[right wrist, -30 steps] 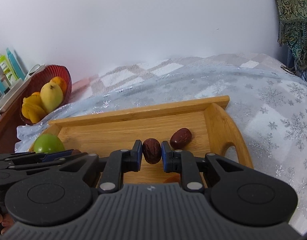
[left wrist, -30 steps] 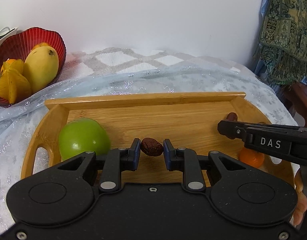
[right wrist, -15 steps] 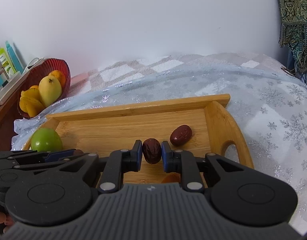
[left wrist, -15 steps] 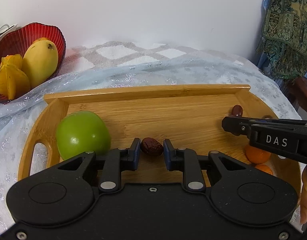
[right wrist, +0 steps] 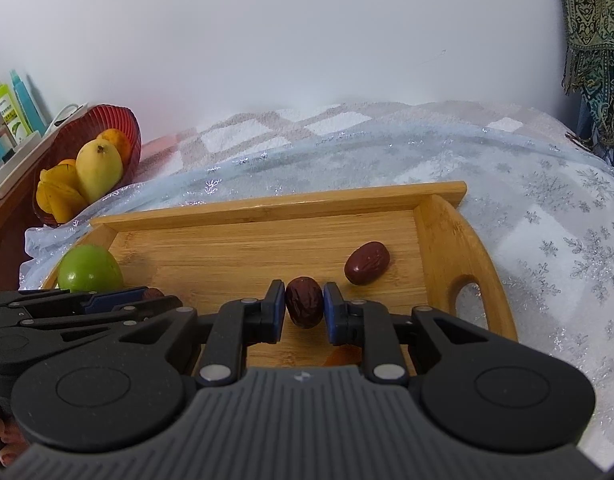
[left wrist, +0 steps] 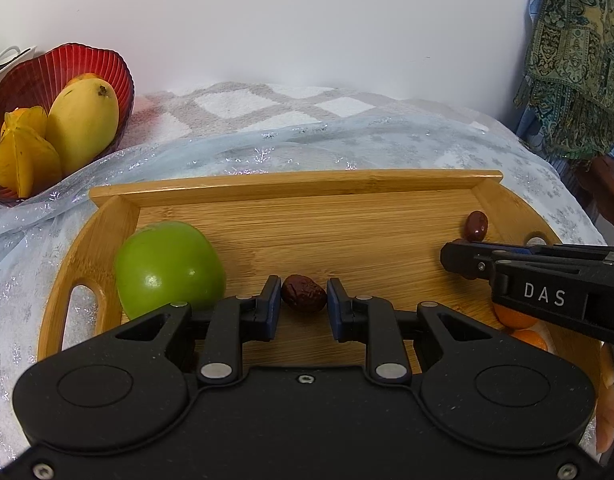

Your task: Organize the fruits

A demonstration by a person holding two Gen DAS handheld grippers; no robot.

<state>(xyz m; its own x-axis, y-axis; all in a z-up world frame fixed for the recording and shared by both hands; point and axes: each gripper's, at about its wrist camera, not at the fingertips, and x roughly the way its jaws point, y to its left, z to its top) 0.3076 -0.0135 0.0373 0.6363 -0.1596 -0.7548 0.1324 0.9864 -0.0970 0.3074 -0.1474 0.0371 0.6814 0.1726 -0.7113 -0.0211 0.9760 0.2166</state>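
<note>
Your left gripper has a wrinkled date between its fingers, which stand narrowly apart; the right pad shows a sliver of gap, so I cannot tell if it is truly clamped. Your right gripper has its fingers closed on a second date, pads touching both sides. Over the last second both holds look unchanged; the wooden tray has slid lower in the left view and the green apple looms larger, so the left tool has shifted. A third date lies loose near the tray's right handle. Judgement: both dates are picked, placement pending.
</note>
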